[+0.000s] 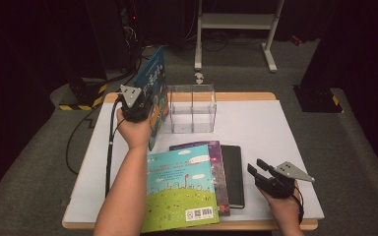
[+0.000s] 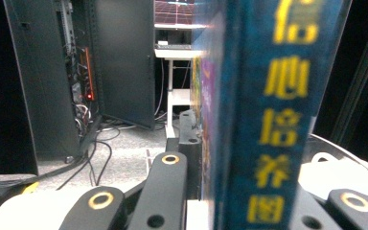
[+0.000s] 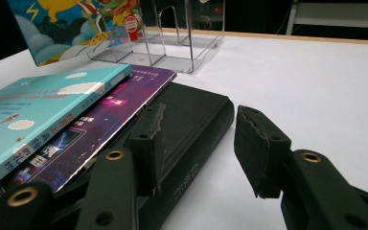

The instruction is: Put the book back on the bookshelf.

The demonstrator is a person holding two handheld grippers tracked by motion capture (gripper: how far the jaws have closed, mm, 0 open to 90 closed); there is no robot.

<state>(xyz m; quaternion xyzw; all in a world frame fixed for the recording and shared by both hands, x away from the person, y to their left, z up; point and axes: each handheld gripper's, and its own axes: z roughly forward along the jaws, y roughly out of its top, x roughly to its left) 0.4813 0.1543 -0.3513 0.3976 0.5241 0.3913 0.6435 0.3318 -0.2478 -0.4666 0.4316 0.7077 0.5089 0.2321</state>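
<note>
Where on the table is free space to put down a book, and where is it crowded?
Free: the white table right of the clear organizer, and the back strip between the organizer and the lying books. Some room also on the left edge, beside the forearm. Crowded: front centre, where the teal book, purple book and black book overlap, with the right gripper beside them.

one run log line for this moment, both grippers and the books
left gripper: shut on blue book, upright beside clear organizer | right gripper: open, empty, by black book | stack: three books lying on table

Blue book [image 2: 268, 115] — blurred, edges cut off
</note>
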